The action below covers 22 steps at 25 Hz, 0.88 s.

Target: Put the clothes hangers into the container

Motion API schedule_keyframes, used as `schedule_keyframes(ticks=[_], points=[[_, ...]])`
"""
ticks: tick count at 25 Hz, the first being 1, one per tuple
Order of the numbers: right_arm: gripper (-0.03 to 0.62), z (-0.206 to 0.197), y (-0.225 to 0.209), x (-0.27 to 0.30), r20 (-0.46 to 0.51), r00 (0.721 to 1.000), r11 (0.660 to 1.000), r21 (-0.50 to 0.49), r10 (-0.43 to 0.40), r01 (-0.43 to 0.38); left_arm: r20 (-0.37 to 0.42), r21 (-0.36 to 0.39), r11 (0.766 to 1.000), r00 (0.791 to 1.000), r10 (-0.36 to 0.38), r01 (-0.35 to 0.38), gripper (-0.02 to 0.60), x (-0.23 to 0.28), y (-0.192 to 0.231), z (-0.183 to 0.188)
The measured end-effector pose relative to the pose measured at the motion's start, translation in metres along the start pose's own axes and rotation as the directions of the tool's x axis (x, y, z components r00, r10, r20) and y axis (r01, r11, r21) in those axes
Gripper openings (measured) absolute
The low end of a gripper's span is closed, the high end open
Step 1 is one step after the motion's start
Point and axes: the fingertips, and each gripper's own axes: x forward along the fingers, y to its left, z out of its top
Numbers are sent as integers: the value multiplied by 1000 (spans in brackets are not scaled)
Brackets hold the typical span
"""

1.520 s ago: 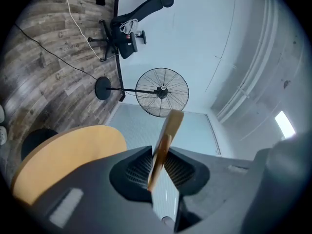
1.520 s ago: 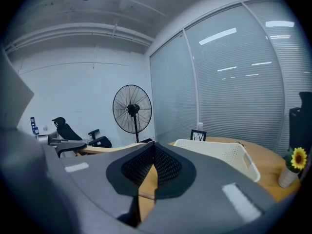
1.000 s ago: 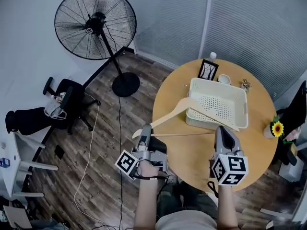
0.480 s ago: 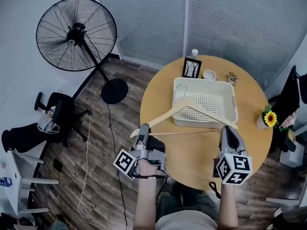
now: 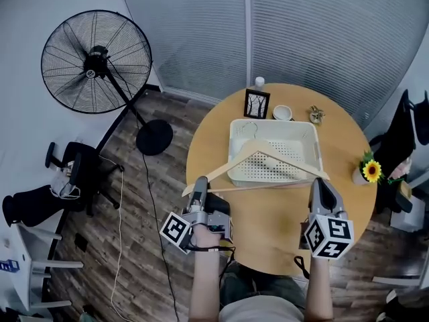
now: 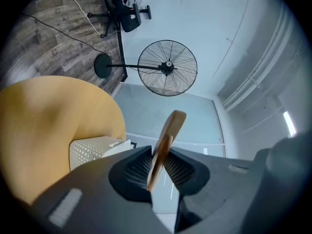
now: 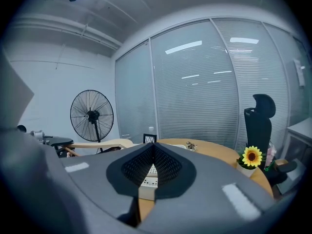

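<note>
Gripping jaws, left: the left gripper [image 5: 200, 181] is clamped on the hanger [image 5: 224, 166]. In the left gripper view its ribbed black pads [image 6: 139, 167] press on both faces of the wooden tip [image 6: 168, 135].
Jaws, right: the right gripper [image 5: 318, 183] has its ribbed pads pressed flat together with nothing between them [image 7: 153, 167].
Hanger, material and shape: pale, smooth wood. Two sloping arms meet at a peak and a thin straight bar joins their ends, making a flat triangle. A thin wire hook [image 5: 251, 127] rises from the peak.
Hanger, position: it is held above the container [image 5: 275, 121], with the peak and hook over the basket's inside. The left arm's end sits in the left jaws, out past the table edge. The right arm's end lies just beside the right gripper's tip and is not in its jaws.
Container: a cream plastic basket, rectangular with rounded corners, a perforated floor and dotted walls [image 6: 92, 150].
Table: a round, matt, light-brown wooden top [image 5: 268, 227] with the basket on its far half.
Behind the basket: a small black picture frame [image 5: 256, 103].
</note>
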Motion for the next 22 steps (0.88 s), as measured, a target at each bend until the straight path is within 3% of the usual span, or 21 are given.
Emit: schedule_keyframes(ticks=[22], points=[[25,3,-47,38,-19,1000,999,45,-24,25,24,61,996,998,66,-67,75,43,25,-12]])
